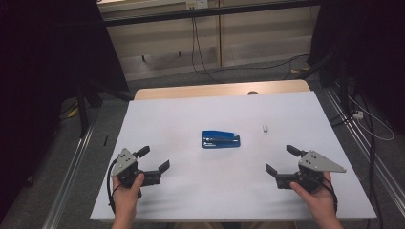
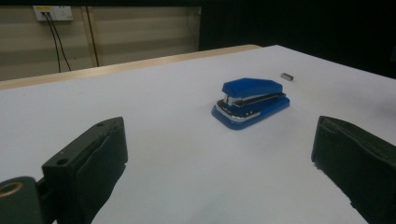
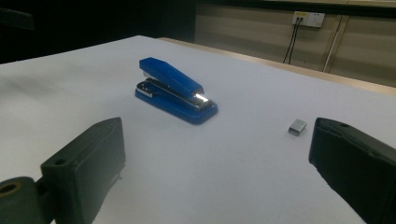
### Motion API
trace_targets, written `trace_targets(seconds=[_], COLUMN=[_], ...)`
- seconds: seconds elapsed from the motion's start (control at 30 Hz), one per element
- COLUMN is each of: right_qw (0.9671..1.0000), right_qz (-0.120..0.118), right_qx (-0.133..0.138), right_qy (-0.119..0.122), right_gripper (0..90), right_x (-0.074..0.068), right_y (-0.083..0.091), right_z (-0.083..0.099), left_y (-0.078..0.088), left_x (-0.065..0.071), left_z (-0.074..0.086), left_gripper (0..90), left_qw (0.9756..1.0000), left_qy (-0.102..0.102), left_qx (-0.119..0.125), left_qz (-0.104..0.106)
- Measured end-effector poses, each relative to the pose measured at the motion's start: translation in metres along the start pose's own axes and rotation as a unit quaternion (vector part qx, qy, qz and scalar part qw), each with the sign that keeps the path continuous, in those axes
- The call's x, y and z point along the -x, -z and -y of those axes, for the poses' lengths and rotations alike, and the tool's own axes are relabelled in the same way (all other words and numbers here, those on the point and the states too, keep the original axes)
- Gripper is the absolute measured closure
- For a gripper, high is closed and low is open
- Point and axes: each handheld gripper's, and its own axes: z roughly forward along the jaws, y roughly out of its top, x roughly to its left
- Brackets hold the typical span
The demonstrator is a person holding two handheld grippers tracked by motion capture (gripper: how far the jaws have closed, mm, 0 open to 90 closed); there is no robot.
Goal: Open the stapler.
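A blue stapler (image 1: 220,139) lies flat in the middle of the white table (image 1: 191,109), also seen as the stapler (image 2: 251,101) and the stapler (image 3: 175,90). A small grey block of staples (image 1: 265,128) rests to its right, shown too as the staple block (image 2: 287,76) and the staple block (image 3: 297,126). My left gripper (image 1: 154,159) is held near the front left of the table, open and empty. My right gripper (image 1: 282,159) is held near the front right, open and empty. Both point inward toward the stapler, well short of it.
A wooden strip (image 1: 219,89) shows along the table's far edge. Cables (image 1: 198,43) hang from a wall socket behind. Metal rails (image 1: 71,167) run along the floor on either side of the table, with dark stands beyond.
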Motion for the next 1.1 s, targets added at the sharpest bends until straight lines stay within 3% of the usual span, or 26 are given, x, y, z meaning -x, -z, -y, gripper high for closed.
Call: trace_targets(seconds=[0.2,0.53,0.67,0.87,1.1], right_qw=[0.9999,0.9993,0.9990,0.9989,0.9987], right_qz=[-0.003,-0.017,-0.023,-0.030,-0.037], right_qx=[-0.010,-0.020,-0.021,-0.017,-0.021], right_qy=[0.011,0.026,0.032,0.032,0.027], right_gripper=[4.3,4.8,5.5,5.4,7.3], right_x=[0.000,0.002,0.002,0.002,0.003], right_y=[-0.014,-0.043,-0.055,-0.067,-0.078], right_z=[-0.008,-0.019,-0.024,-0.031,-0.035], left_y=[-0.012,-0.023,-0.036,-0.047,-0.060], left_x=[0.000,0.005,0.007,0.006,0.009], left_z=[-0.004,-0.012,-0.014,-0.017,-0.021], left_gripper=[3.6,3.6,3.7,3.7,3.8], left_qw=[1.0000,0.9998,0.9996,0.9997,0.9994], left_qy=[0.008,0.004,0.013,0.010,0.004], left_qx=[0.002,0.004,0.005,0.000,-0.008], left_qz=[0.006,0.020,0.023,0.021,0.035])
